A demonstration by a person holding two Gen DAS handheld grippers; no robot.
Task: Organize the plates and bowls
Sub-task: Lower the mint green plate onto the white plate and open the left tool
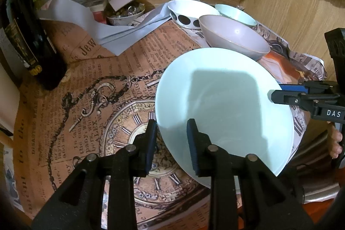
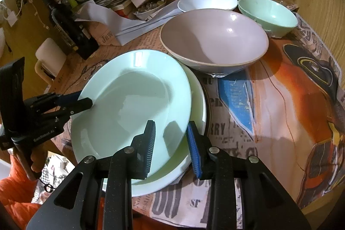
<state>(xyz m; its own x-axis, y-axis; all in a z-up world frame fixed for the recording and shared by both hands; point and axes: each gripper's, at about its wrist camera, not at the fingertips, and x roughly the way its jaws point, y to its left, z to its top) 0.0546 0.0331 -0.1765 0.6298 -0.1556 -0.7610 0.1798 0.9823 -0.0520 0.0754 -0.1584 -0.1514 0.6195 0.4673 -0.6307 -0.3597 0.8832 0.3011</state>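
Warm, dim indoor light from overhead. A blocky shadow falls across the pale plate (image 1: 224, 105), and small glare spots shine in the grey bowl (image 2: 213, 40). Both fisheye views bend strongly and darken at the corners; centres look sharp.

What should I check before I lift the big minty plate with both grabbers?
1. Left gripper straddles the pale mint round plate's rim: ok.
2. Right gripper straddles the rim's other side: ok.
3. Jaws squeezed onto the rim: not ok, both show gaps.
4. Plates stacked underneath not sticking to it: cannot tell.
5. Room from the large grey bowl behind: not ok, it sits very close.
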